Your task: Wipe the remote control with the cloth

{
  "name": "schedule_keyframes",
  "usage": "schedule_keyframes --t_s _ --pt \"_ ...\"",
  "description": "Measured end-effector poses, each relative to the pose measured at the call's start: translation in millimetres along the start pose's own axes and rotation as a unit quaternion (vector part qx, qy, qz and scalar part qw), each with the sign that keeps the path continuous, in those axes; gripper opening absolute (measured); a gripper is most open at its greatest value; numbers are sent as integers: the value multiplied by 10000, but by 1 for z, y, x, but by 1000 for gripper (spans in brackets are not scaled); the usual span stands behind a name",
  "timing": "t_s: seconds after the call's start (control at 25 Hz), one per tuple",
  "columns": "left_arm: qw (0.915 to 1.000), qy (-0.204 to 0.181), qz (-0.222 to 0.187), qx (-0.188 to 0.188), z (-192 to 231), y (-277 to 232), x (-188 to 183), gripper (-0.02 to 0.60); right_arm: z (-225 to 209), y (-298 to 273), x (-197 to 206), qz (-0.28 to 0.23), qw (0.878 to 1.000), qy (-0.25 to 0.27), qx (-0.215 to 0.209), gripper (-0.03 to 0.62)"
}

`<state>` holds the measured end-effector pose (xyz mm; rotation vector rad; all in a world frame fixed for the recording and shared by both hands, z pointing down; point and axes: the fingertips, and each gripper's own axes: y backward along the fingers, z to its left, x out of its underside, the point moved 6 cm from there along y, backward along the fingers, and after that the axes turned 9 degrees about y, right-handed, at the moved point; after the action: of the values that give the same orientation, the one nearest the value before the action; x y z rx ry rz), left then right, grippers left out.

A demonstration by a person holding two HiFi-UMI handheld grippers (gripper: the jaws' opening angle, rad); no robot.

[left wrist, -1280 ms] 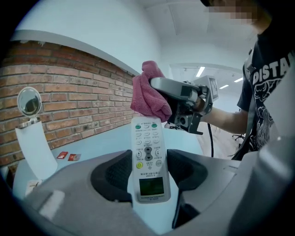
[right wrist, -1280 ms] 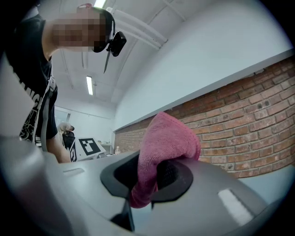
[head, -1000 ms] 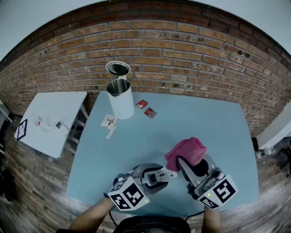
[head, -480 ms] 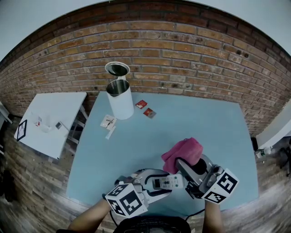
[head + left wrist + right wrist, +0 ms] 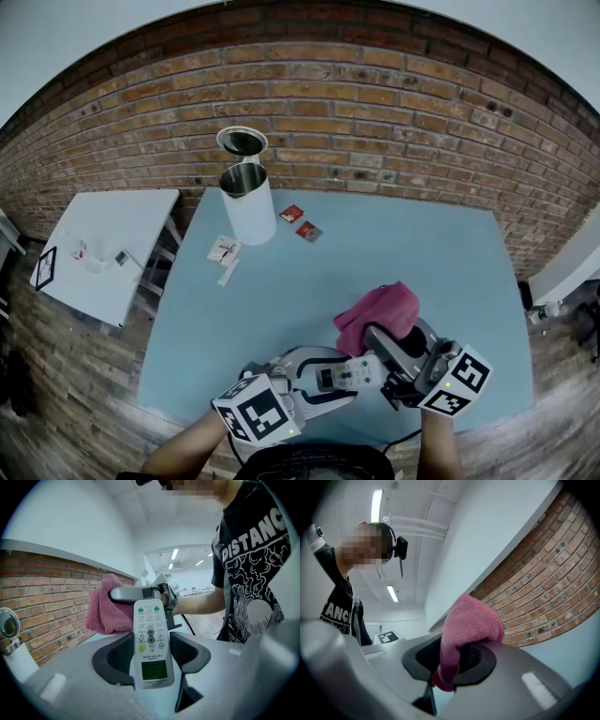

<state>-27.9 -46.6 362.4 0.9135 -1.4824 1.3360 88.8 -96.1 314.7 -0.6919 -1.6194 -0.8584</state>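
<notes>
The left tongs (image 5: 153,654), set wide, grip the display end of the white remote control (image 5: 150,625) above the near edge of the blue desk (image 5: 394,244), while the right tongs (image 5: 452,663) pinch the pink cloth (image 5: 468,620) just beside the remote's far end.

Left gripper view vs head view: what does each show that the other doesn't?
Left gripper view only: the person's printed black shirt and ceiling lights. Head view only: red packets and the white side table. Both: the remote control in the left claw and the pink cloth in the right claw.
</notes>
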Motion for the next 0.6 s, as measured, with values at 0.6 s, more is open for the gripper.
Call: schedule_keyframes --t_s 0.6 --pt "8299 3722 -3997 1139 70 72 -55 236 37 -20 65 1315 9864 906 -398 63"
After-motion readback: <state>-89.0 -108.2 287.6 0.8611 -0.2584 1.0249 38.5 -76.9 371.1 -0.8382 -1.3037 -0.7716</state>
